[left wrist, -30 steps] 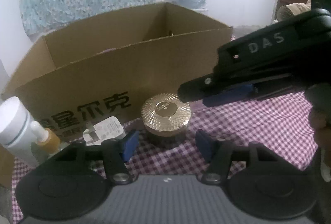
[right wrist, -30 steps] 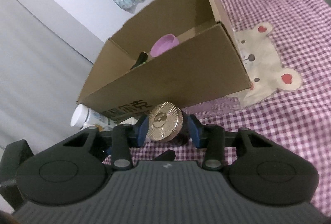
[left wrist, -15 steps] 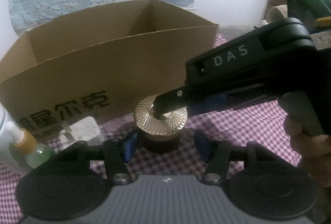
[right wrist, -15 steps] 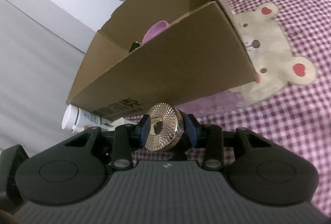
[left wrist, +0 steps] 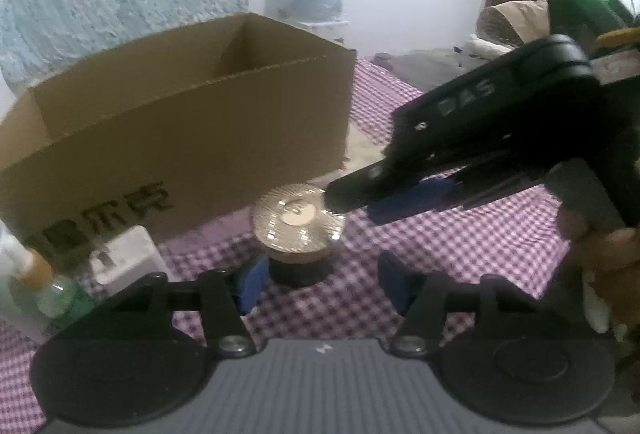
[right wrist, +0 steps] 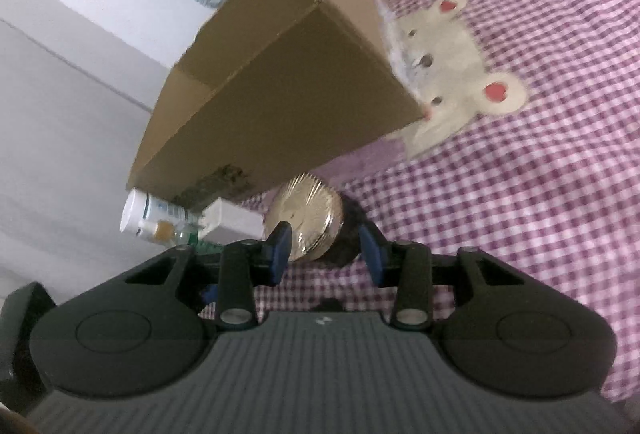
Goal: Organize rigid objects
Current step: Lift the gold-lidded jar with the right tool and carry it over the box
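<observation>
One gold-lidded jar (left wrist: 298, 224) is sitting on the checked bedspread (left wrist: 460, 246) at 6 o'clock of one cardboard box (left wrist: 192, 129). The right gripper (right wrist: 325, 249) is straddling it with fingers parted; the left gripper (left wrist: 322, 286) is gaping open. Two bottles (right wrist: 156, 215) and one white block (left wrist: 126, 260) are waiting at 9 o'clock.

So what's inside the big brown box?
From here the cardboard box shows only bare brown inner walls near its top. Its front wall hides the bottom in both views, so whatever lies inside cannot be seen.
</observation>
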The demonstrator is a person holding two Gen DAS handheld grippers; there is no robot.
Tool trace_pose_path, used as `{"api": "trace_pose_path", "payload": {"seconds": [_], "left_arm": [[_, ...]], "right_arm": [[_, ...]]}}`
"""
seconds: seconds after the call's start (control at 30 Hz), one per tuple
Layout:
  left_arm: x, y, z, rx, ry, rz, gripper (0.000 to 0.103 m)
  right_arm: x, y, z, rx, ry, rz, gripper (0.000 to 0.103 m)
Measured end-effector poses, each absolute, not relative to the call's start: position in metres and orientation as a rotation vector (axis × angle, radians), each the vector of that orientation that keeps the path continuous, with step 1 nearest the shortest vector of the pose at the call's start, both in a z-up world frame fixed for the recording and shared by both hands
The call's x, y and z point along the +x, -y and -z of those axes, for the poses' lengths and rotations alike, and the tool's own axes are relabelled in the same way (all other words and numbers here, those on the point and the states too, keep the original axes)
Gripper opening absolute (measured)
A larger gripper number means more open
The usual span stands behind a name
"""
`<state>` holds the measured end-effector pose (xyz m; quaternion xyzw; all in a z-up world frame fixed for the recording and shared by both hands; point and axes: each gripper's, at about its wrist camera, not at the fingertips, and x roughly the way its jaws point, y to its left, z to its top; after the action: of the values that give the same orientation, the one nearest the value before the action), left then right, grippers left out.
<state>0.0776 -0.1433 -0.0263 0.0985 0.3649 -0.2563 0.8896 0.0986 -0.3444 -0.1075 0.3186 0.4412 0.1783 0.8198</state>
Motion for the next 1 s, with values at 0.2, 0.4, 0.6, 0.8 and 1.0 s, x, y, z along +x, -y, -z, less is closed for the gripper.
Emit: {"api": "trace_pose_path", "payload": {"seconds": [0.2, 0.4, 0.6, 0.8, 1.0], "left_arm": [[0.088, 0.153, 0.031, 0.255, -0.767, 0.505, 0.072], [0.100, 0.164, 0.036, 0.276, -0.770, 0.494, 0.071], [0.116, 0.166, 0.033, 0.260, -0.773, 0.486, 0.058], [0.121, 0.163, 0.032, 0.237, -0.779, 0.483, 0.058], [0.113, 0.156, 0.023, 0.211, -0.770, 0.500, 0.057]], "right_arm": [[0.106, 0.351, 0.106, 0.681, -0.928, -0.368, 0.040], [0.119, 0.338, 0.111, 0.658, -0.946, -0.386, 0.041], [0.127, 0.331, 0.118, 0.689, -0.963, -0.417, 0.042], [0.127, 0.328, 0.118, 0.692, -0.961, -0.415, 0.042], [0.116, 0.327, 0.110, 0.686, -0.955, -0.400, 0.041]]}}
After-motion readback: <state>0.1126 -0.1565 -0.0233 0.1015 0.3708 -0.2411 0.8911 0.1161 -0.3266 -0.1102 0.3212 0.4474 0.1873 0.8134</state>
